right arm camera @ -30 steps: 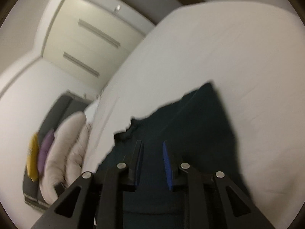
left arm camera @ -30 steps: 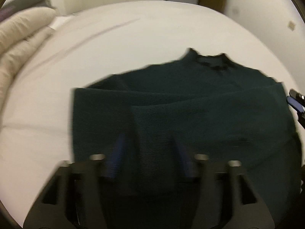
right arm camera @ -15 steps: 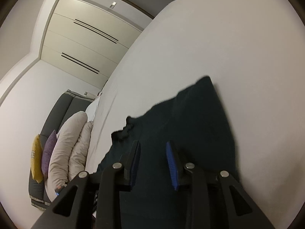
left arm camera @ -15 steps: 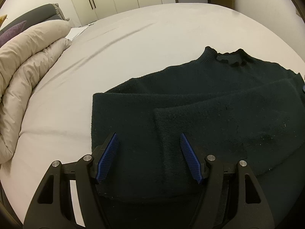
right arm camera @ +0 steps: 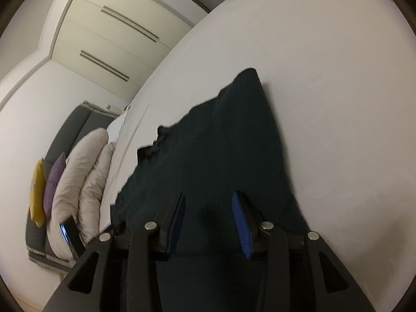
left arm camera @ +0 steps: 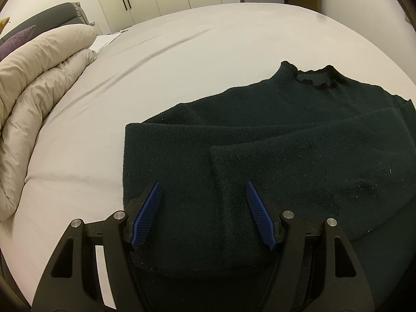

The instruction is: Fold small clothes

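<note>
Hovering over dark sweater (left arm camera: 260,140) folded on bed (left arm camera: 182,52), left tool (left arm camera: 204,214) spread wide, holding nothing, right tool (right arm camera: 208,221) parted wider than half a second earlier, empty.

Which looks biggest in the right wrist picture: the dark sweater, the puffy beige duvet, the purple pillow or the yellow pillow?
1. dark sweater, though nearness to the camera enlarges it
2. beige duvet
3. purple pillow and yellow pillow look alike in size; both are partly hidden, so I won't rank them.
</note>
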A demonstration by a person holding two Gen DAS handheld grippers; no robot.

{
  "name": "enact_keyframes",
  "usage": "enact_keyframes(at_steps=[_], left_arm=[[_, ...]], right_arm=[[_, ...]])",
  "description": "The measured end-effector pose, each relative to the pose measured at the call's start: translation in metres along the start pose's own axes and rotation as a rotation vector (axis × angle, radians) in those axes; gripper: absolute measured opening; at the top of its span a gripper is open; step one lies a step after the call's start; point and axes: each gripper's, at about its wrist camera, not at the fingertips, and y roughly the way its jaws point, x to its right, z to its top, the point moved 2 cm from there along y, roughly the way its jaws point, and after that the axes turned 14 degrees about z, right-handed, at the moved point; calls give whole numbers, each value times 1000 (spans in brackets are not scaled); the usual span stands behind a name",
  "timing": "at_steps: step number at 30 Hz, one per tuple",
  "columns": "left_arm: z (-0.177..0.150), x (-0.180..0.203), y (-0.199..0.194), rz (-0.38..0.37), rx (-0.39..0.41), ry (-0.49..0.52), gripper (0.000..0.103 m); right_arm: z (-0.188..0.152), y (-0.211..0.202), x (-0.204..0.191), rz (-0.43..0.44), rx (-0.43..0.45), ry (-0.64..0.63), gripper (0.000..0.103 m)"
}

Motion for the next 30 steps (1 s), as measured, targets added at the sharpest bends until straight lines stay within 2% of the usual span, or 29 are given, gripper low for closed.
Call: enact_keyframes(at_steps=[2, 5, 7, 11, 12, 13, 17, 18, 21, 25, 30], left_arm=[[0, -1, -1, 0, 0, -3, 67], [-1, -3, -7, 7, -3, -5, 67], [-3, -6, -17, 17, 6, -4, 67], [-19, -26, -55, 19, 60, -50, 67], [-25, -31, -67, 16, 77, -69, 68], [-34, -39, -82, 14, 96, -94, 71], [-67, -64, -130, 4, 168, -178, 87], [-77, -70, -141, 5, 181, -200, 93], [-103, -83, -172, -9, 205, -231, 96], [-139, -91, -196, -23, 181, -180, 96], [-193, -103, -204, -85, 65, -187, 96]], right_arm=[[-5, -7, 0, -9, 4, -5, 41], [-11, -18, -20, -104, 13, -67, 43], [-19, -23, -42, -144, 15, -135, 51], [-55, -30, -104, -302, -3, -349, 63], [-62, -32, -114, -326, -6, -372, 69], [-70, -35, -124, -348, -9, -391, 74], [-97, -52, -149, -395, -22, -363, 78], [-102, -56, -153, -408, -28, -358, 79], [-119, -68, -168, -439, -48, -384, 79], [-143, -84, -188, -500, -53, -469, 82], [-169, -100, -199, -557, -70, -533, 82]])
